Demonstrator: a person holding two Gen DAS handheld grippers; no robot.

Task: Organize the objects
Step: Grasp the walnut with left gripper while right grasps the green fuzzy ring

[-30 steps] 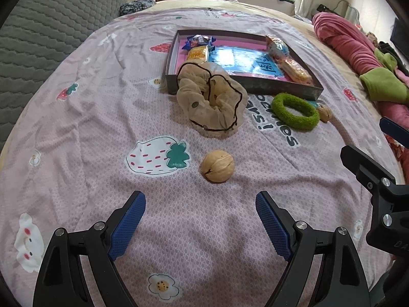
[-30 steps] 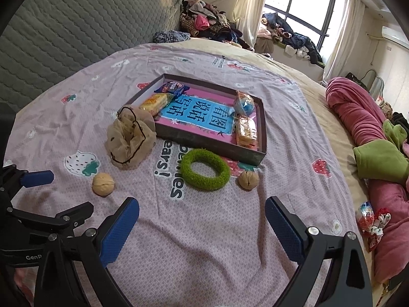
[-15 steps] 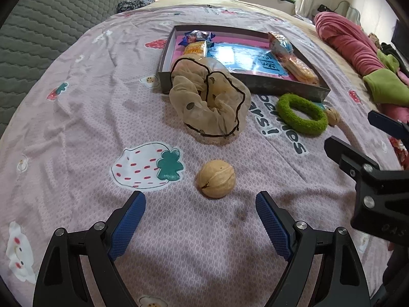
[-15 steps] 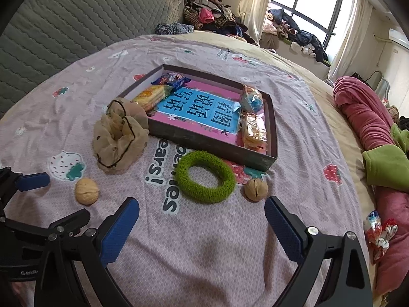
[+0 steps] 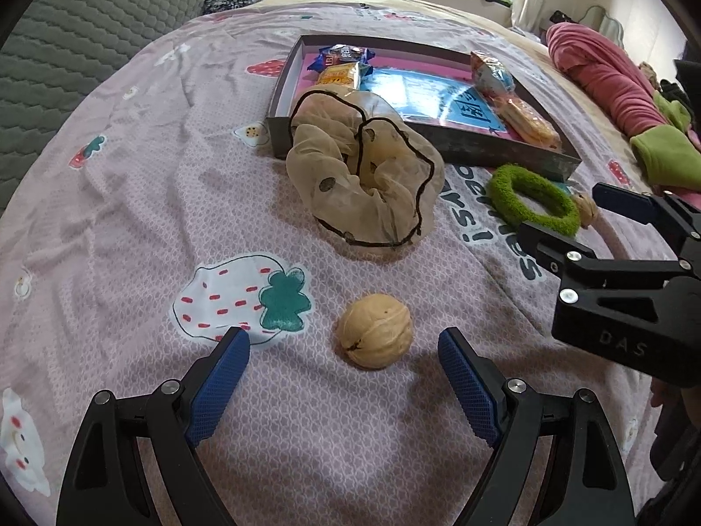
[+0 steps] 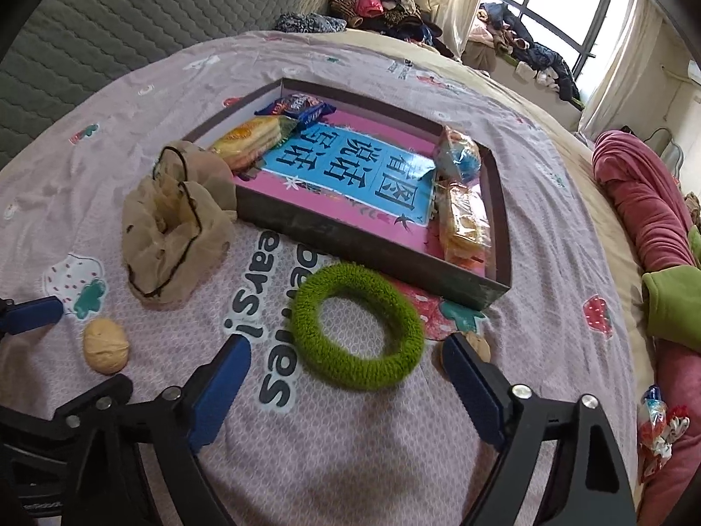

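Observation:
A tan walnut [image 5: 374, 331] lies on the pink printed bedsheet, just ahead of and between the blue pads of my left gripper [image 5: 341, 346], which is open and not touching it. My right gripper [image 6: 346, 350] straddles the near part of a fuzzy green ring [image 6: 357, 326]; its jaws are closing, with the pads still clear of the ring. A second walnut [image 6: 479, 344] peeks out behind the right finger. A beige scrunchie [image 5: 363, 184] leans on the dark tray [image 6: 350, 241], which holds several snack packets.
A rolled pink blanket [image 6: 648, 201] and a green cloth [image 6: 670, 302] lie at the right. Candy wrappers [image 6: 657, 421] sit near them. A grey quilted headboard [image 5: 65, 35] runs along the left, and clothes are piled at the back.
Both grippers have moved forward and down. The walnut now sits by the left pads, and the green ring has come between the right fingertips. The right jaws have narrowed slightly.

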